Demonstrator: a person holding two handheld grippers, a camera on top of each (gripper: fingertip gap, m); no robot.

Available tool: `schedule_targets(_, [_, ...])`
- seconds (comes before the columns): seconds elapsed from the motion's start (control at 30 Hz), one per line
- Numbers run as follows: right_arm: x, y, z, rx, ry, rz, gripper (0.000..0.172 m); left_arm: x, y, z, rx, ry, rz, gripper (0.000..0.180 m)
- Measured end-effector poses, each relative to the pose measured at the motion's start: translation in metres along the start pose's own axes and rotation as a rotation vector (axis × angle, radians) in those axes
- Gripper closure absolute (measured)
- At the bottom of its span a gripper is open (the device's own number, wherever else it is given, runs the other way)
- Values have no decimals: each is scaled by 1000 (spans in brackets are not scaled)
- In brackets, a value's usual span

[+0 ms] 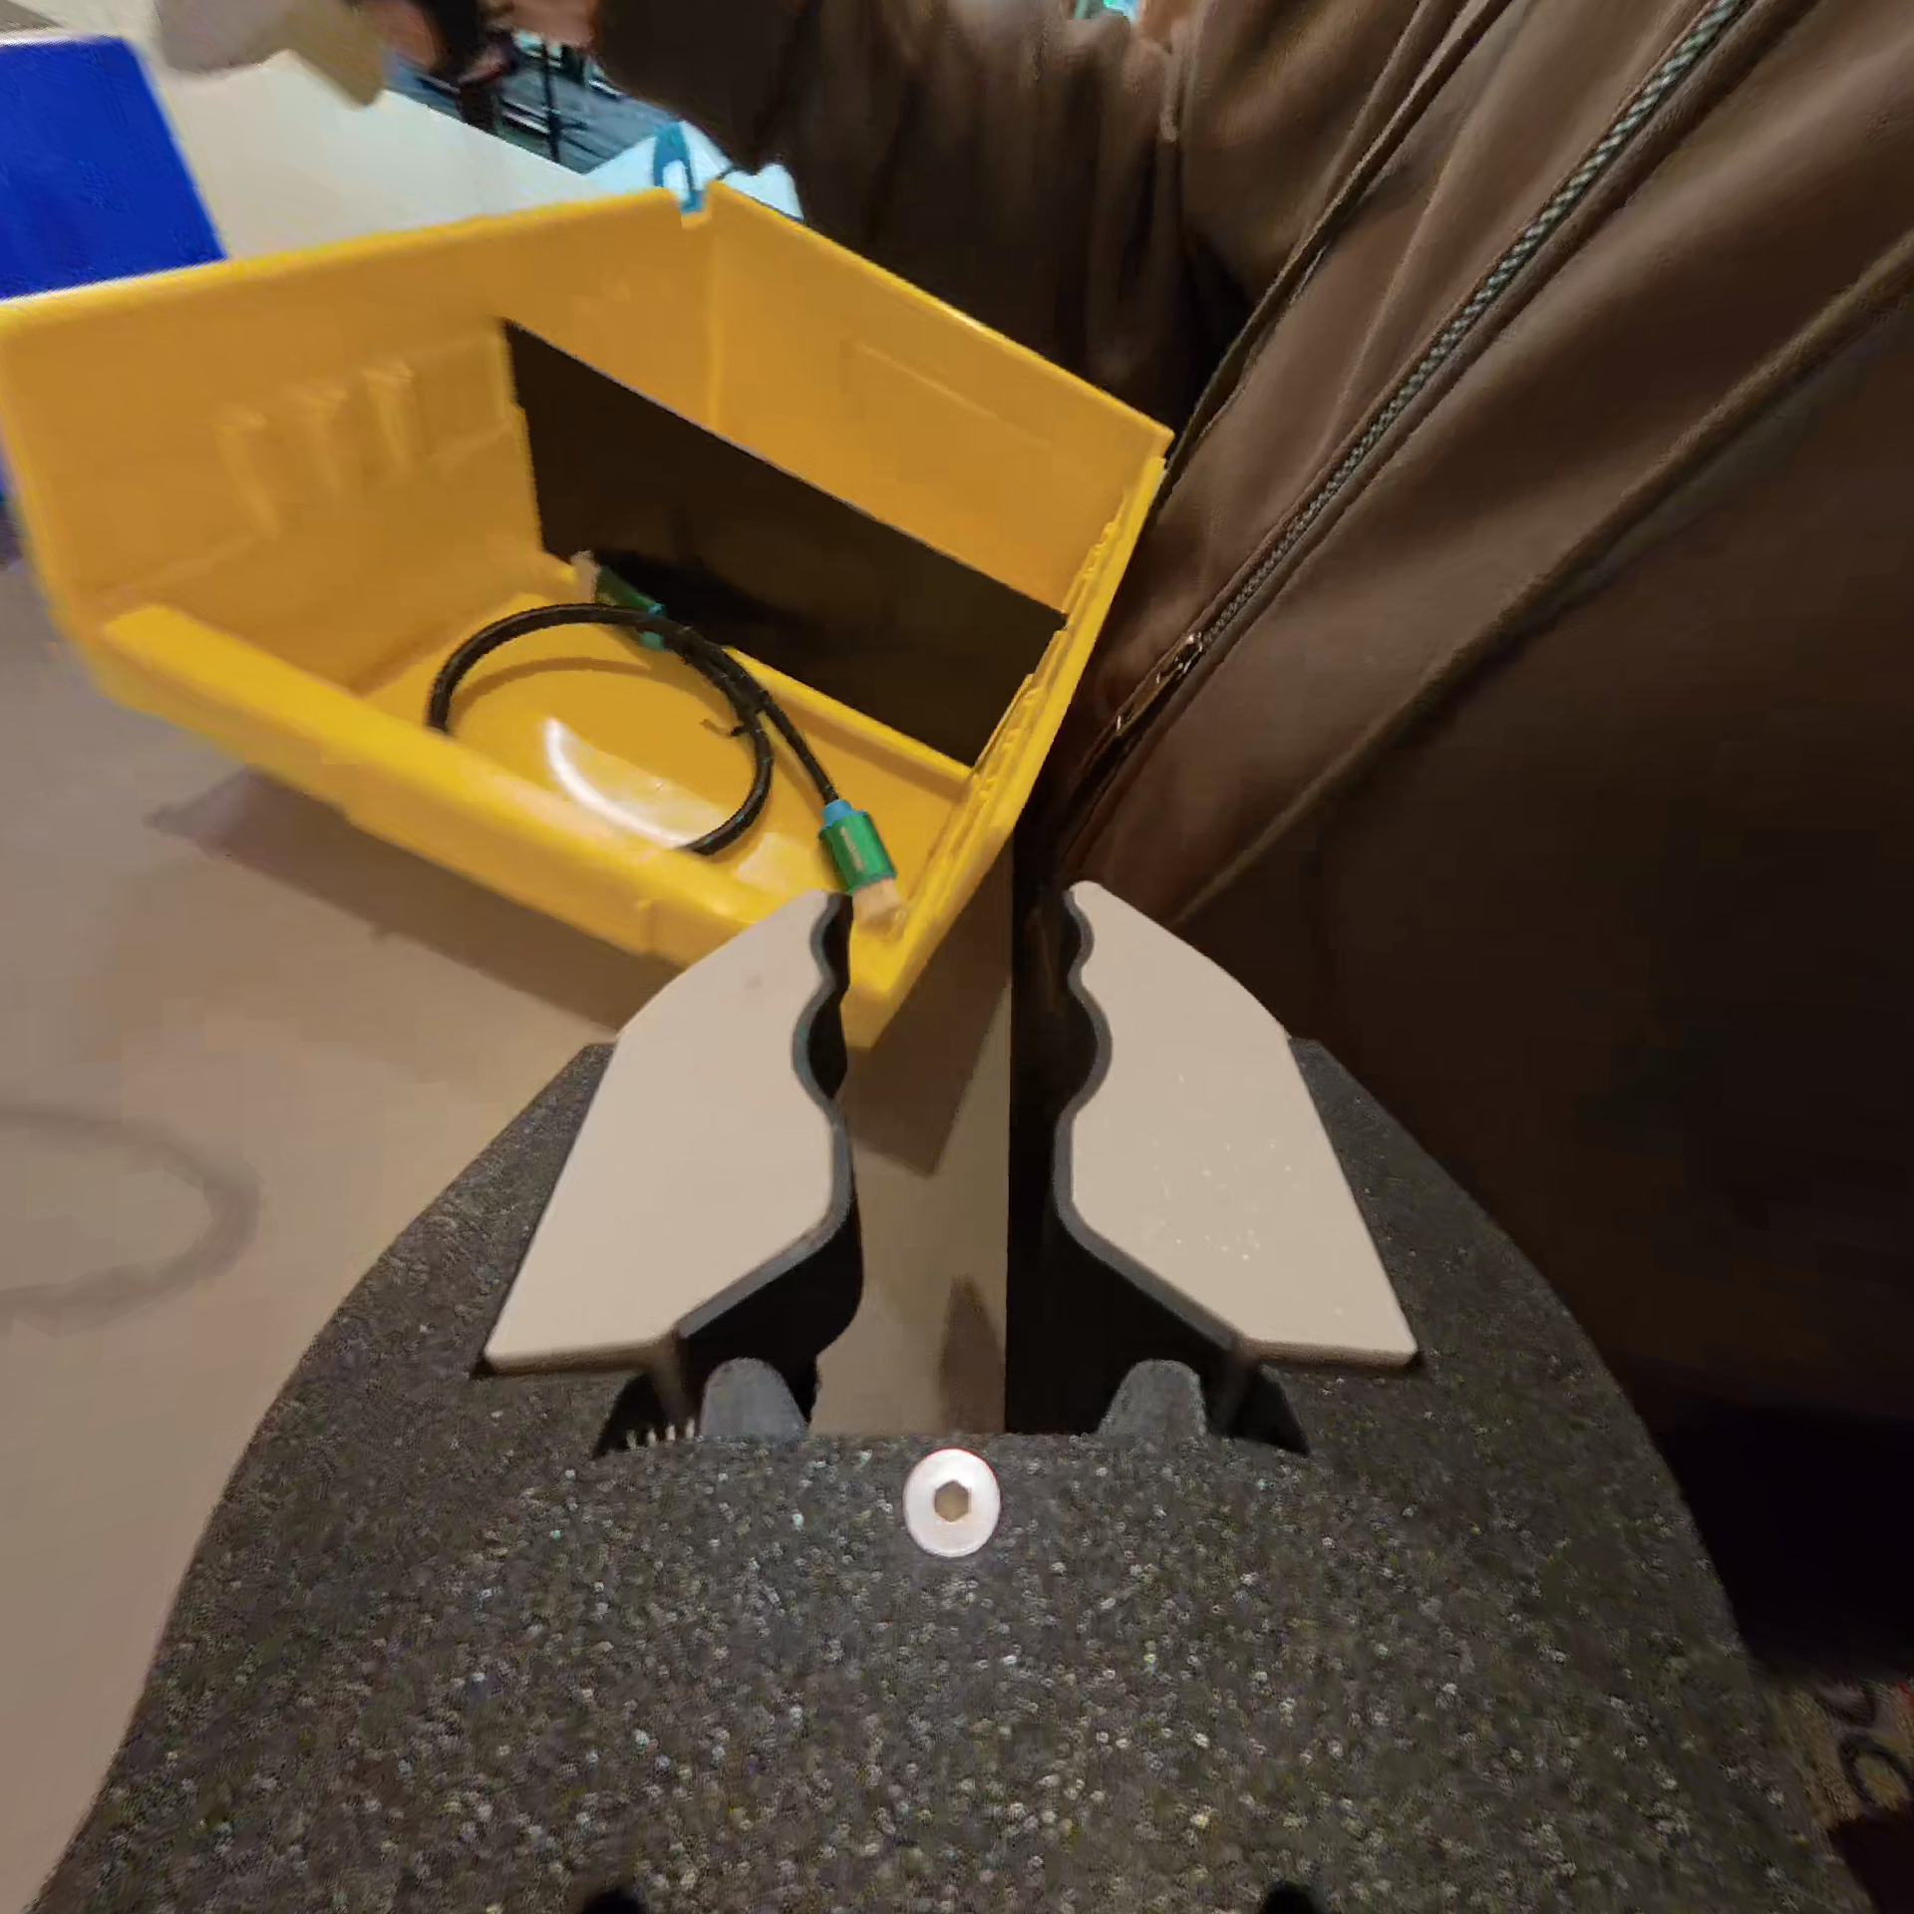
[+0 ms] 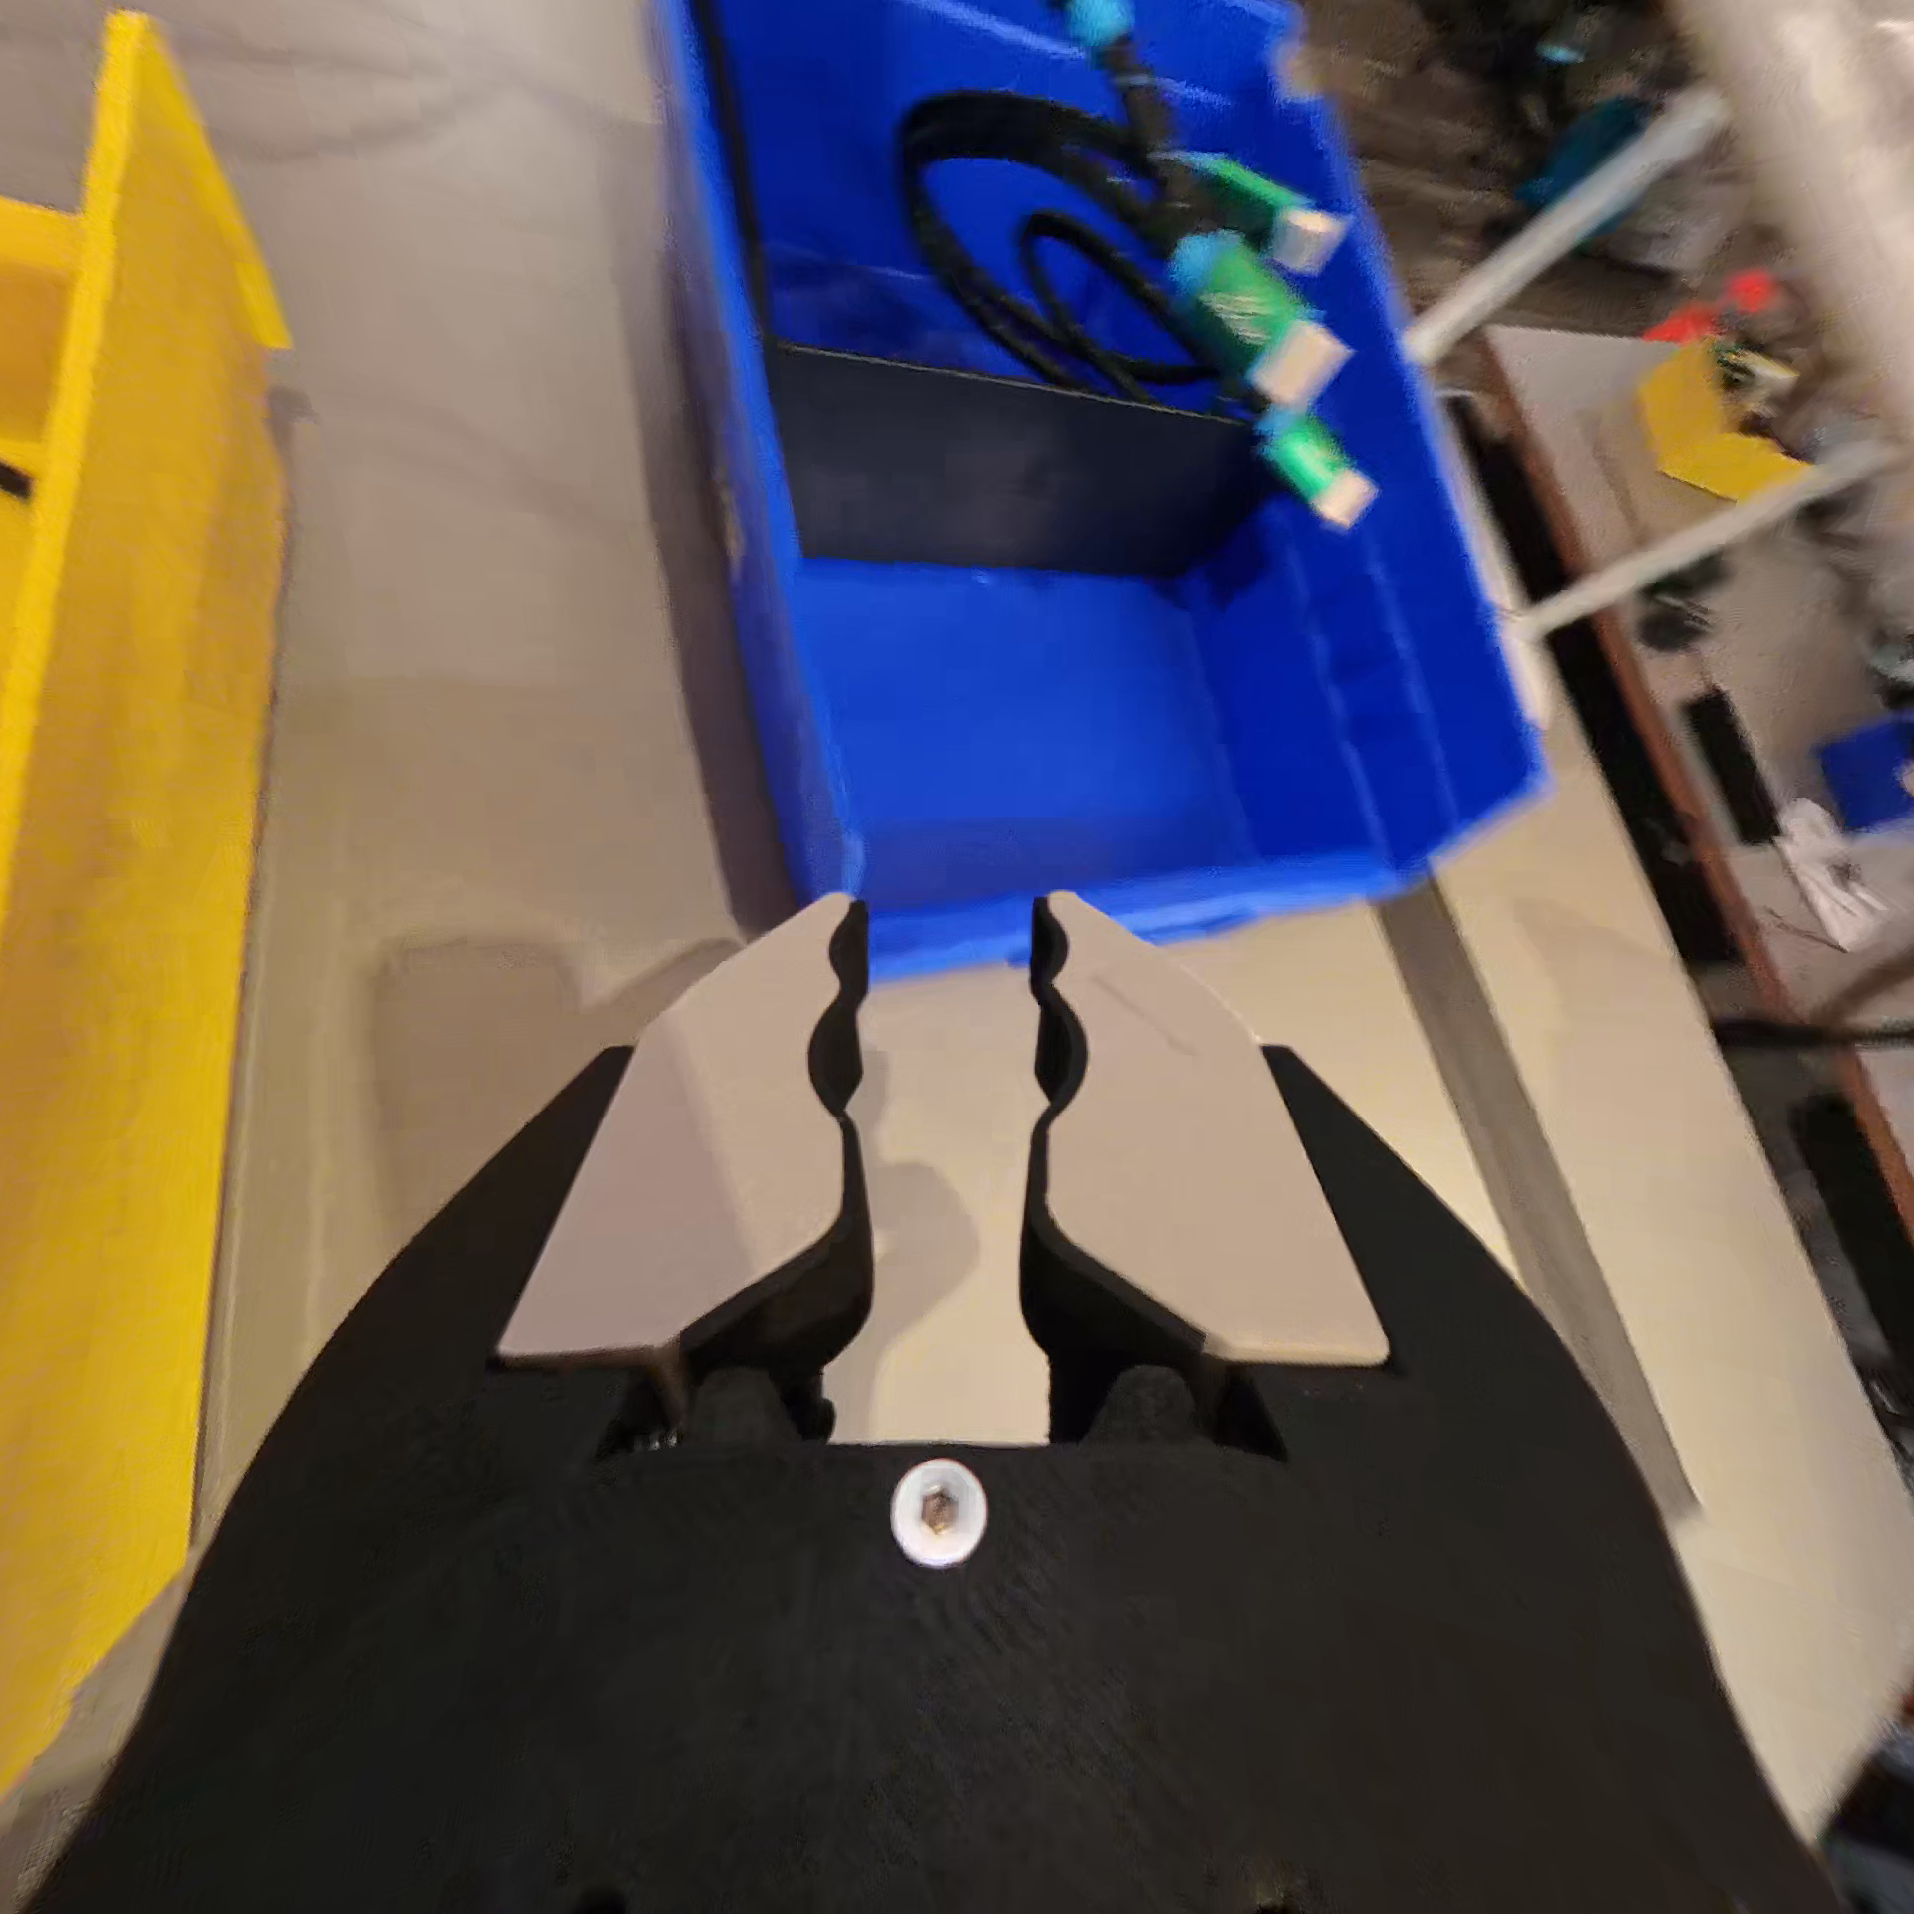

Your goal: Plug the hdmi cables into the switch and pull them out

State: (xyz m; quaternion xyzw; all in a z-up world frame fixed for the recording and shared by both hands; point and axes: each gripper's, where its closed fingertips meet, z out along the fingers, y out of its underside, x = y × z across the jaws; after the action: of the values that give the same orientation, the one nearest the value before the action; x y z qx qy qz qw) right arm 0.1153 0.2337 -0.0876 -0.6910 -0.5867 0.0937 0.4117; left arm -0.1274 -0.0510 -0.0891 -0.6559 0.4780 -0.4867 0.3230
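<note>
Left wrist view: left gripper (image 1: 953, 911) parted and empty, its tips just short of a yellow bin's (image 1: 311, 445) near corner; a brown jacket (image 1: 1502, 621) close on the right.
Yellow bin: a black cable (image 1: 761, 725) coiled inside, its green plug (image 1: 856, 849) by the corner.
Right wrist view: right gripper (image 2: 948, 911) parted, empty, at a blue bin's (image 2: 1036, 725) near rim.
Blue bin: cables with green plugs (image 2: 1238, 295) behind a dark divider (image 2: 1005, 466).
Risk: either tip could knock its bin's rim and shift it; blur suggests quick motion.

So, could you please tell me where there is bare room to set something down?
Free: the blue bin's near compartment, and the table strip between it and the yellow bin. Crowded: its far compartment, with coiled cables.
</note>
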Motion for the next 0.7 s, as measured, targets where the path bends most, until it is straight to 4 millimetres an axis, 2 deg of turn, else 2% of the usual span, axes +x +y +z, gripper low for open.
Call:
schedule_targets(0.1, [23,17,-51,12,135,94,143,-30,4,-51,27,-132,-60,143])
schedule_targets(0.2, [25,42,-101,-9,233,213,143,-70,-1,-97,95,-254,-164,143])
schedule_targets(0.23, [19,49,-115,-21,240,275,143,-88,-5,-109,105,-316,-187,143])
schedule_targets(0.3, [-7,55,-137,-25,203,426,143,-130,-16,-131,128,-442,-244,142])
schedule_targets(0.4, [-54,73,-155,-145,172,682,131,-201,-45,-155,210,-569,-393,134])
schedule_targets(0.47, [-88,80,-158,-192,133,879,115,-246,-66,-161,248,-575,-504,124])
schedule_targets(0.53, [-120,72,-156,-149,63,1003,99,-289,-85,-157,232,-561,-592,119])
schedule_targets(0.6, [-146,66,-150,-148,19,1050,90,-322,-103,-136,137,-518,-615,117])
schedule_targets(0.7, [-168,67,-138,-206,11,1032,83,-365,-119,-97,-13,-500,-634,114])
